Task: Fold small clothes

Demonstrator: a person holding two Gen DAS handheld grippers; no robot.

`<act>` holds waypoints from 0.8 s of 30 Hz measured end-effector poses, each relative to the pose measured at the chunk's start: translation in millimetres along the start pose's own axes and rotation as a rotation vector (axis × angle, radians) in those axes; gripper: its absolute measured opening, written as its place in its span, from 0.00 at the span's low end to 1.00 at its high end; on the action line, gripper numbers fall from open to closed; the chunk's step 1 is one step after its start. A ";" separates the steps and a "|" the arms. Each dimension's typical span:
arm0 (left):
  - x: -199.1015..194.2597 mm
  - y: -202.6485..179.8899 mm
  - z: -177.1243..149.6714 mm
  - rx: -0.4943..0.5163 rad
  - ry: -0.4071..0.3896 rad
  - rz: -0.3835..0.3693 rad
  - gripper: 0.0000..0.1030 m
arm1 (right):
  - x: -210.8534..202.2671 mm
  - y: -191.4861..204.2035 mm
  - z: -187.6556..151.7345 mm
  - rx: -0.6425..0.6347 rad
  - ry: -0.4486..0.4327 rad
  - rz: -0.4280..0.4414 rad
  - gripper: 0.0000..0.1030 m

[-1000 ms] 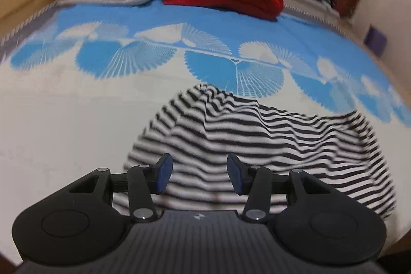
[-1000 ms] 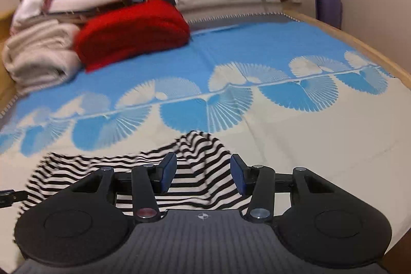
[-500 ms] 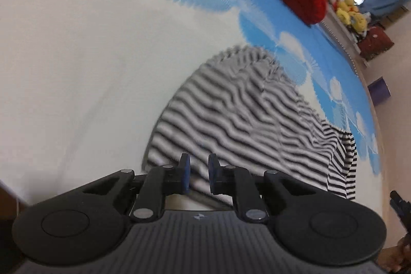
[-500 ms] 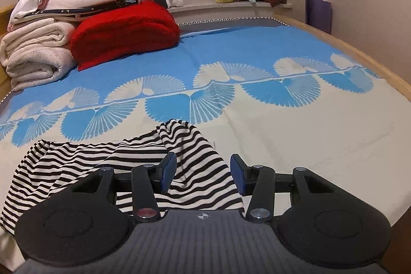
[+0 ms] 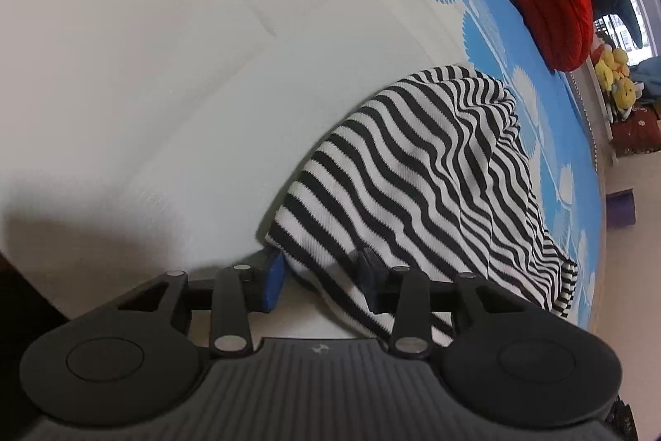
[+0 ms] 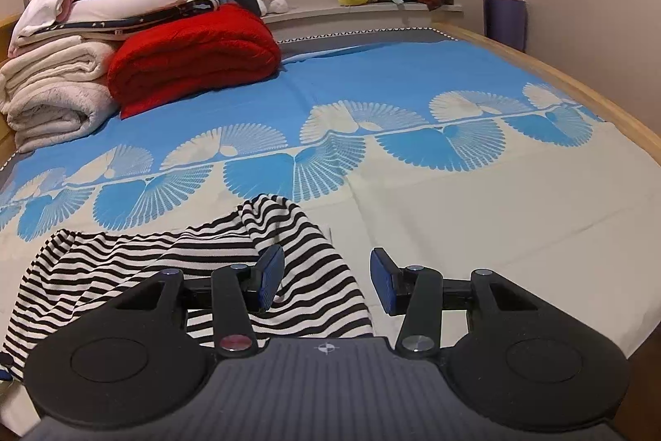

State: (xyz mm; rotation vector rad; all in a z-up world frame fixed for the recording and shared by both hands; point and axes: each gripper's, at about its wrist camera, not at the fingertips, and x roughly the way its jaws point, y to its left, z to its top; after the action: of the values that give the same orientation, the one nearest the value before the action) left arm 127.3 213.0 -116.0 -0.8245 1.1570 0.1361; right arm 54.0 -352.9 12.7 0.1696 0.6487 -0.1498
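Striped knit garment (image 5: 417,168) lies rumpled on the bedspread (image 5: 144,69), at 1 o'clock from the left gripper (image 5: 320,282) — light, soft, likely to sag. Left jaws are opening, a hem corner between them, unpinched. Right gripper (image 6: 326,284) released, empty — garment at its 10 o'clock. Best hold: hem corners.

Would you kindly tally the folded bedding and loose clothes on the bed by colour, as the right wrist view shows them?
Red: 1, the folded blanket
Cream: 1, the folded blanket
Black-and-white striped: 1, the loose garment
Total: 3, leaving out the mixed pile behind, which I cannot separate.
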 end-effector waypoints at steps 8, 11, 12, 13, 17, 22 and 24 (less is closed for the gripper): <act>8.3 -18.1 3.2 0.046 -0.042 0.024 0.45 | 3.6 -11.1 -5.1 0.044 0.030 -0.009 0.47; 12.2 -25.1 3.3 0.076 -0.056 0.033 0.45 | 6.9 -10.2 -6.7 0.043 0.050 -0.013 0.47; 13.1 -27.1 2.8 0.087 -0.060 0.035 0.45 | 7.9 -9.6 -7.2 0.039 0.060 -0.012 0.47; 14.4 -29.0 2.6 0.095 -0.062 0.039 0.45 | 9.0 -7.5 -8.0 0.030 0.065 -0.014 0.47; 14.7 -31.4 2.3 0.121 -0.065 0.041 0.43 | 16.0 -1.0 -11.2 -0.011 0.103 -0.022 0.47; 15.4 -33.7 1.8 0.146 -0.068 0.043 0.27 | 26.8 1.6 -16.7 -0.030 0.166 -0.037 0.47; 15.1 -36.3 1.9 0.161 -0.073 0.045 0.20 | 28.7 1.8 -17.4 -0.034 0.174 -0.039 0.47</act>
State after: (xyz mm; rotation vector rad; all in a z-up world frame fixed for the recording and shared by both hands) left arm 153.2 183.9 -110.1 -0.6468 1.1033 0.1077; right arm 66.7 -350.0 -18.3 0.1385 0.8274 -0.1626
